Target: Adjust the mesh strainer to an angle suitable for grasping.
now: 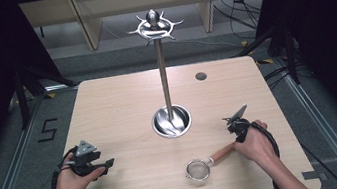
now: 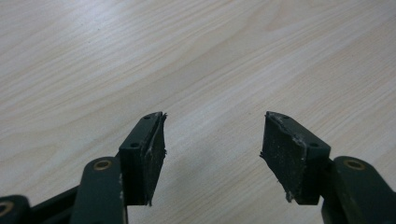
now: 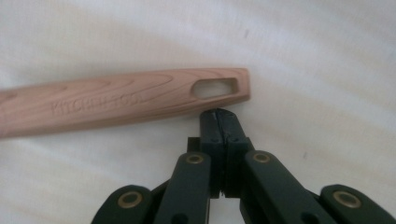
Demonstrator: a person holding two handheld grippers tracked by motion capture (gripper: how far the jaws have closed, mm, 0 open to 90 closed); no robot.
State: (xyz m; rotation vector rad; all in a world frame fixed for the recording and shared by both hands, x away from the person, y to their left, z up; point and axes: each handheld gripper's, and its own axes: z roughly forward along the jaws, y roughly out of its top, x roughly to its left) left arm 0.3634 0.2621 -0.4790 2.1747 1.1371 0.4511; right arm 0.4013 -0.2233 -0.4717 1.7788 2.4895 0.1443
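Observation:
A small metal mesh strainer (image 1: 198,170) with a wooden handle (image 1: 222,153) lies on the table near the front, right of centre. In the right gripper view the handle (image 3: 121,100) lies flat across the frame, with a slotted hole at its right end. My right gripper (image 3: 218,114) is shut, and its tips rest just beside that end with nothing between them. In the high view the right gripper (image 1: 236,135) sits at the handle's end. My left gripper (image 1: 111,162) hovers at the front left, and its jaws (image 2: 215,121) stand open over bare wood.
A tall metal stand (image 1: 163,75) rises from a round dish base (image 1: 171,121) at the table's centre, with a ring of hooks (image 1: 154,26) on top. A dark round grommet (image 1: 200,76) marks the far right of the wooden table (image 1: 118,107). Cables lie on the floor behind.

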